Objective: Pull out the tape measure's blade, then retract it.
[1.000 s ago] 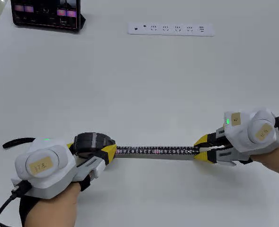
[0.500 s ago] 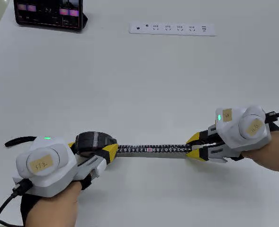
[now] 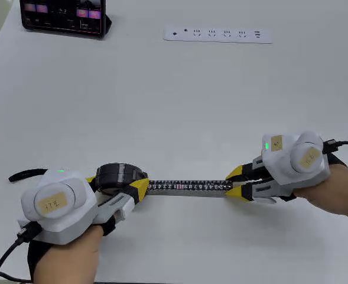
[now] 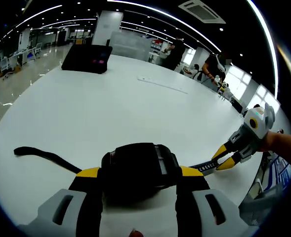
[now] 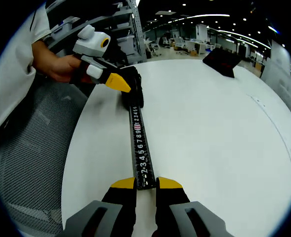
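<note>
While the tape measure (image 3: pixel 120 176) is seen lying on the white table (image 3: pixel 174 100) at about 8 o'clock in the head view, its black case is clamped from both sides by the yellow-tipped jaws of the left gripper (image 3: pixel 119 184). From the case the blade (image 3: pixel 188 187) is drawn out toward 3 o'clock, flat and close above the tabletop, numbers up. Its far end is pinched by the right gripper (image 3: pixel 233 183), whose jaws are brought together on it with no more than the blade's width between them. Over in the left gripper view, the case (image 4: pixel 140 165) is found squarely between the two jaws at 6 o'clock, and the blade (image 4: pixel 207 167) is seen running off toward 3 o'clock to the other gripper (image 4: pixel 224 158). In the right gripper view the blade (image 5: pixel 139 148) is laid out straight toward 12 o'clock, its tip held between the jaw tips (image 5: pixel 146 185), with the case (image 5: pixel 134 86) at the far end. A black strap (image 3: pixel 26 175) is trailed on the table at 9 o'clock of the case. A white power strip (image 3: pixel 218 34) is placed at 12 o'clock in the head view, a dark tablet (image 3: pixel 64 15) at 11 o'clock, both well apart from the work.
</note>
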`<state>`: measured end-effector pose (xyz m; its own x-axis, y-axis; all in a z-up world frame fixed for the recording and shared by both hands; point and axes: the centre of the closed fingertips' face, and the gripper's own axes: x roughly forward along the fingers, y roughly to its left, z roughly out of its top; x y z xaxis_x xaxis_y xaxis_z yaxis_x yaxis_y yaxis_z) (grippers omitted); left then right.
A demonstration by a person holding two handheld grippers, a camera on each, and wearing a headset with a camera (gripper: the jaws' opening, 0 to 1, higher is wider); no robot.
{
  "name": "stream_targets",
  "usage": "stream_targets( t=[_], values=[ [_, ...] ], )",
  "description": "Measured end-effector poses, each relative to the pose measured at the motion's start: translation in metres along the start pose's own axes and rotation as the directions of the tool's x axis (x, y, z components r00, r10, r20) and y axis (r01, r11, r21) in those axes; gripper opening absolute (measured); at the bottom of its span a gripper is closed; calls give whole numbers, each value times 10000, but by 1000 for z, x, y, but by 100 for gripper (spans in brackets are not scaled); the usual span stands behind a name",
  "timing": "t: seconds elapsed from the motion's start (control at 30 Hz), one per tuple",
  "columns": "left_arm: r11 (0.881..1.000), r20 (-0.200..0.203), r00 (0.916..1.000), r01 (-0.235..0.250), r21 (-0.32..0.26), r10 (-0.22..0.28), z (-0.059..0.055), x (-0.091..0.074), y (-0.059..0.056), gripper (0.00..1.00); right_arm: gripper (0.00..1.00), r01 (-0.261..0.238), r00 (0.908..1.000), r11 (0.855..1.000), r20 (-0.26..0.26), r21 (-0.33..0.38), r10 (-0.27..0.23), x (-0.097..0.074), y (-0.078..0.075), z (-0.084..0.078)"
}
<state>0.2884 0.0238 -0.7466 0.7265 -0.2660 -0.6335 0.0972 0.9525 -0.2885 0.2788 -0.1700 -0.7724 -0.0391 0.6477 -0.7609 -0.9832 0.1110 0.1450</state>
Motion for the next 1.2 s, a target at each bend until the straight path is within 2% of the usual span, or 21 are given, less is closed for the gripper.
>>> stream_targets(
  t=[0.63,1.0,1.2],
  values=[
    [9998,25,9999,153,-112,-153,0,-1,0,55,11,-255,9992,9997,307,-11,255,19,3,21],
    [9995,51,9997,256,-168,-255,0,-1,0,55,11,-458,9974,9989,545,-115,463,33,8,38],
    [9994,46,9996,287,-192,-286,0,-1,1,55,11,-560,9970,9982,518,-219,571,40,9,45]
  ],
)
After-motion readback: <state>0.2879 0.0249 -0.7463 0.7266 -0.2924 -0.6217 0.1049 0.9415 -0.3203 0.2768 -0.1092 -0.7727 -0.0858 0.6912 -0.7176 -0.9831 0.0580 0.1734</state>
